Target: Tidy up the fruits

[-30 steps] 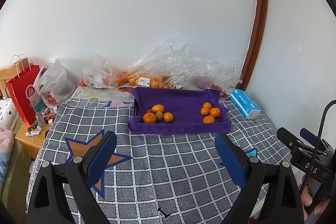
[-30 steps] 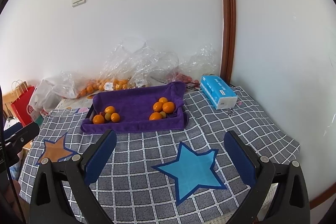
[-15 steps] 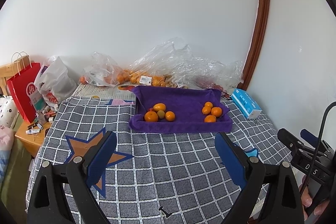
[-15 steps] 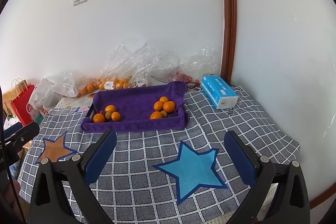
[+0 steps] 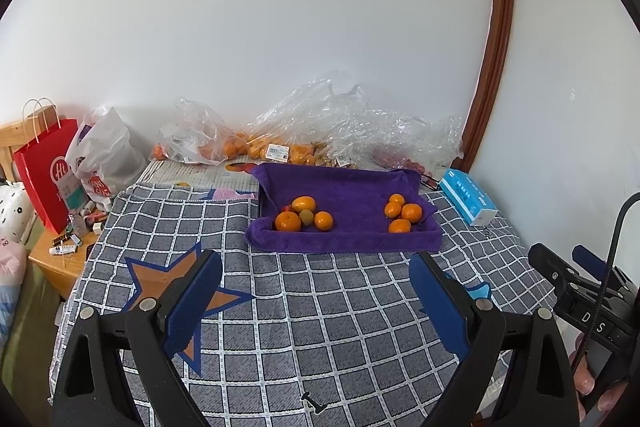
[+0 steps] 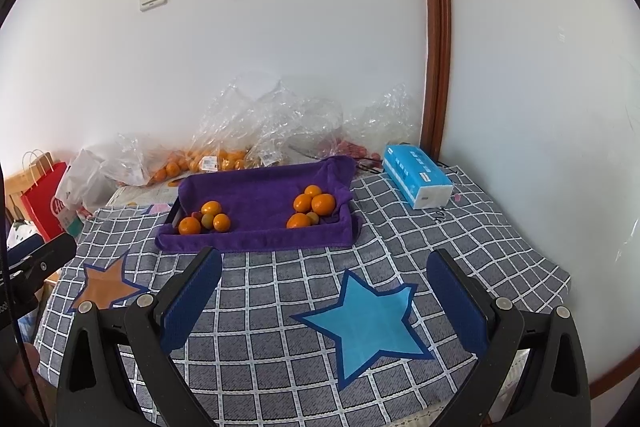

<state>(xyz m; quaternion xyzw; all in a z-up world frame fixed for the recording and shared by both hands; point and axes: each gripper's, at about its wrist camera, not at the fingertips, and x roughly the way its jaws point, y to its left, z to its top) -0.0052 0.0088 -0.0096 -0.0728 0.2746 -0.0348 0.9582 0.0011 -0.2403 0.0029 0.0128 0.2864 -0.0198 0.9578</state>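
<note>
Far left, off the tabletop's left edge: red paper bag (image 5: 44,171) and white plastic bag (image 5: 106,155). Checked cloth (image 5: 320,307) covers the tabletop; orange star patch (image 5: 168,287) near its left edge, blue star patch (image 6: 366,319) nearer the right.

Left hand-held gripper (image 5: 314,301): jaws spread wide, nothing between them, hovering over the near part of the tabletop. Tray draped in purple towel (image 5: 344,195) lies ahead of it, toward the far edge, well apart.

In the tray, left fruit cluster (image 5: 304,215): oranges plus one greenish fruit. Right fruit cluster (image 5: 402,213): oranges, near the tray's right wall.

Clear plastic bags (image 5: 320,131) holding more oranges sit along the far edge behind the tray.

Right hand-held gripper (image 6: 324,301): also spread, empty, well short of the tray.

Blue tissue pack (image 6: 418,181) near the far right corner.
</note>
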